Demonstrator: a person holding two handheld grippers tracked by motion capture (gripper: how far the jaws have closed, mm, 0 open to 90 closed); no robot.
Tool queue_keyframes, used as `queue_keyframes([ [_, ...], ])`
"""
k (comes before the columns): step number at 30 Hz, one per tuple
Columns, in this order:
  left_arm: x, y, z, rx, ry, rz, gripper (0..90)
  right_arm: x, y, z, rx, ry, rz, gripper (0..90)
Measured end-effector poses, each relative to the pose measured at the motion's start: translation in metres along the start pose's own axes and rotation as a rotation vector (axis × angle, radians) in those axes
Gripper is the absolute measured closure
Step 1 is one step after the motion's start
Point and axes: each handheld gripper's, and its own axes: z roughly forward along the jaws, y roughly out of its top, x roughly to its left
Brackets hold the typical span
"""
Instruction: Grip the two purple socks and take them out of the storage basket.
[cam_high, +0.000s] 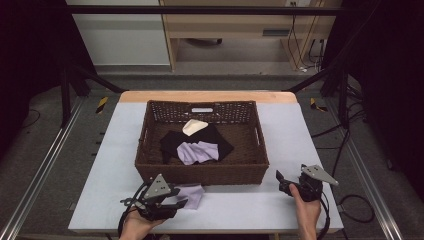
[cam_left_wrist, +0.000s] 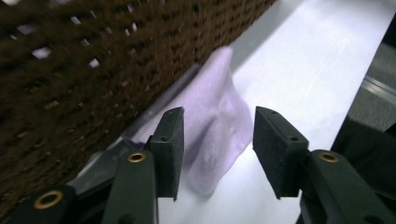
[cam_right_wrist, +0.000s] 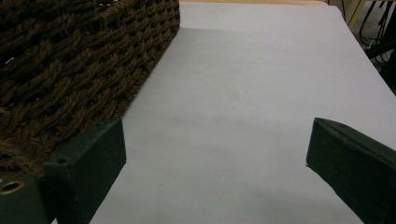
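A pale grey table (cam_high: 260, 200) stands in a dim room with a grey floor and black frame bars around it. On the table sits a big brown woven basket (cam_high: 202, 172), made of thick twisted strands with small holes between them. It is a rectangle with a handle slot in the far wall.

A small lilac cloth (cam_high: 192, 194) lies on the table, right against the near wall of the basket. It is soft and crumpled, with a raised fold down its middle. The left gripper (cam_high: 176, 202) sits just beside it, and its jaws are apart. In the left gripper view the lilac cloth (cam_left_wrist: 219, 126) lies between and just past the two black jaws, and I cannot tell if they touch it. The jaw pads are flat and dark.

The right gripper (cam_high: 280, 181) is held near the basket's right front corner, well apart from the cloth. Its jaws are wide apart over bare table.

Inside the basket lie a black cloth (cam_high: 175, 142), another lilac cloth (cam_high: 198, 152) on top of it, and a cream cloth (cam_high: 194, 127) behind.
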Motion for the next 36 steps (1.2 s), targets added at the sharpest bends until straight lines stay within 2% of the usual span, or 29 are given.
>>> queue_keyframes([
  [3,0.001,0.008,-0.012,-0.049,0.008,-0.011,51.8,0.0,0.0,0.0,-0.001,0.001,0.0,5.2],
  [9,0.006,0.021,-0.028,-0.107,0.038,-0.009,51.0,0.0,0.0,0.0,0.001,0.0,0.001,5.2],
  [10,0.009,0.027,-0.035,-0.132,0.054,-0.002,50.8,0.0,0.0,0.001,0.002,-0.003,0.003,5.2],
  [13,0.013,0.034,-0.042,-0.16,0.066,-0.003,50.7,0.0,0.0,0.001,0.005,-0.004,0.001,5.2],
  [14,0.018,0.042,-0.047,-0.187,0.08,-0.007,50.7,0.0,0.0,0.001,0.004,-0.004,0.003,5.2],
  [18,0.027,0.056,-0.049,-0.204,0.103,-0.012,50.8,0.0,0.0,0.001,0.005,-0.003,0.003,5.2],
  [20,0.033,0.066,-0.049,-0.219,0.109,-0.016,50.9,-0.001,0.0,0.001,0.005,0.0,0.005,5.2],
  [21,0.039,0.075,-0.047,-0.225,0.116,-0.023,51.0,-0.001,0.0,0.001,0.005,0.0,0.004,5.2],
  [25,0.051,0.093,-0.039,-0.251,0.114,-0.037,51.3,-0.001,0.0,0.001,0.005,0.001,0.003,5.2],
  [26,0.051,0.093,-0.039,-0.251,0.114,-0.037,51.3,-0.001,0.0,0.001,0.006,0.001,0.004,5.2],
  [28,0.059,0.107,-0.032,-0.243,0.132,-0.042,51.6,-0.001,0.0,0.001,0.005,0.002,0.004,5.2],
  [31,0.064,0.115,-0.026,-0.236,0.141,-0.05,51.9,-0.001,0.0,0.001,0.006,0.002,0.004,5.2],
  [32,0.068,0.122,-0.02,-0.234,0.149,-0.045,52.0,-0.001,0.0,0.001,0.006,0.003,0.004,5.2],
  [35,0.072,0.128,-0.013,-0.225,0.162,-0.036,52.2,-0.001,0.0,0.001,0.006,0.005,0.004,5.2],
  [36,0.076,0.132,-0.004,-0.211,0.182,-0.032,52.1,-0.001,0.0,0.001,0.006,0.004,0.006,5.2],
])
